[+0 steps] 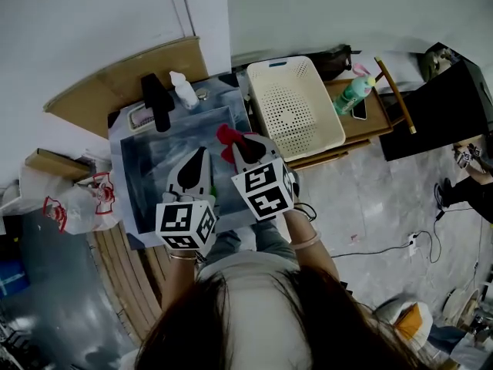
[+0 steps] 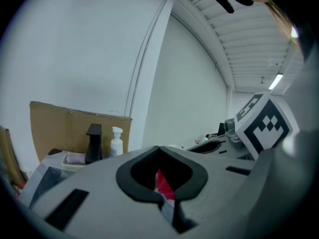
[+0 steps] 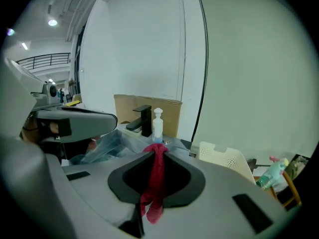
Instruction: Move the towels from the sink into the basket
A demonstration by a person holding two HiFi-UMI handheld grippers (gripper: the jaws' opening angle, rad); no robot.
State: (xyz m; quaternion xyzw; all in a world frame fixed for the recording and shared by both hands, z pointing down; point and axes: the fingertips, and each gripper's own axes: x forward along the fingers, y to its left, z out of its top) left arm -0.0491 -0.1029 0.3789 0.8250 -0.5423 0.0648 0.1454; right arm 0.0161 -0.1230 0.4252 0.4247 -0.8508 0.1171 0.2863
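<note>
Red cloth towel (image 3: 153, 176) clamped in right tool (image 3: 155, 148), over grey sink's (image 1: 154, 160) right edge; cream perforated plastic basket (image 1: 308, 99) adjacent rightward; left tool (image 2: 160, 148) closed.

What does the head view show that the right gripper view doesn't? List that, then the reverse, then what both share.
Head view only: the white plastic bag left of the sink, the person's hair, and the marker cube on the right gripper.
Right gripper view only: the ceiling lights and a railing far off at the left.
Both: the red towel pinched in the right gripper, the black faucet, the soap bottle, the cream basket and the green spray bottle.
</note>
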